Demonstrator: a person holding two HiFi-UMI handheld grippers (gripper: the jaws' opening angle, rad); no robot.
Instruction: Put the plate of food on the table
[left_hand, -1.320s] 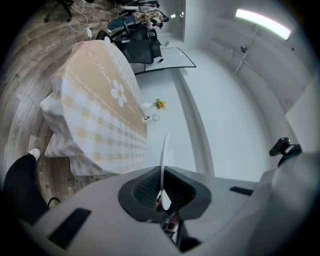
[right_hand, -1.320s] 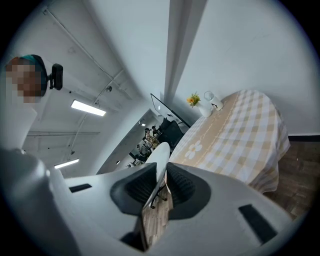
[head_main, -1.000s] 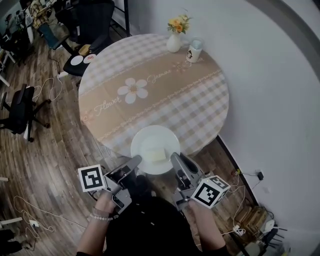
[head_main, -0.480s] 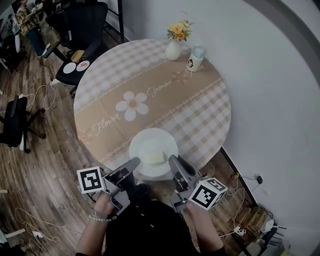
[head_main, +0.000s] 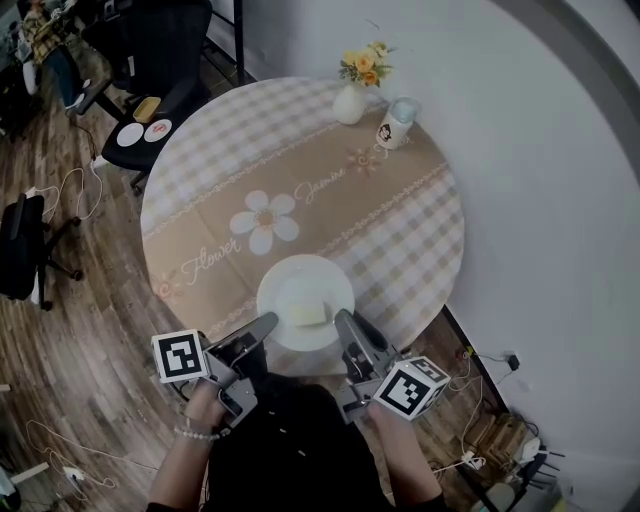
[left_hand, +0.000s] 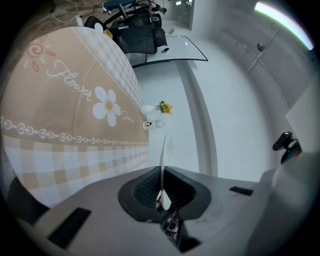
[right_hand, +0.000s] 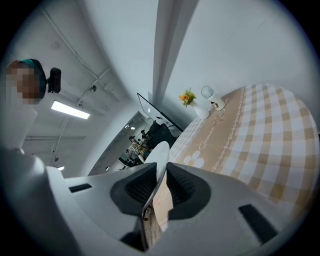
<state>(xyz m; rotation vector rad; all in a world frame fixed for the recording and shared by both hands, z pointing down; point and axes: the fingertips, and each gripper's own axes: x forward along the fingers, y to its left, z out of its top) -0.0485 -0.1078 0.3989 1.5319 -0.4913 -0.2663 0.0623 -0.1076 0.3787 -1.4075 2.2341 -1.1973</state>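
Note:
A white plate (head_main: 288, 288) with a pale yellow piece of food (head_main: 312, 315) is held level over the near edge of the round table (head_main: 390, 235). My left gripper (head_main: 268, 322) is shut on the plate's near left rim. My right gripper (head_main: 343, 320) is shut on its near right rim. In the left gripper view the plate (left_hand: 163, 160) shows edge-on between the pads of the left gripper (left_hand: 162, 192). The right gripper view shows the plate (right_hand: 159, 152) clamped the same way in the right gripper (right_hand: 157, 187). Whether the plate touches the cloth I cannot tell.
A beige checked cloth with a daisy print covers the table. At its far side stand a white vase of yellow flowers (head_main: 350, 100) and a small glass jar (head_main: 399, 122). A black chair (head_main: 165, 85) holding small dishes stands beyond, on the left. Cables lie on the wooden floor.
Both grippers have carried the plate forward, so it now reaches further in over the table's near edge. Neither grip has changed.

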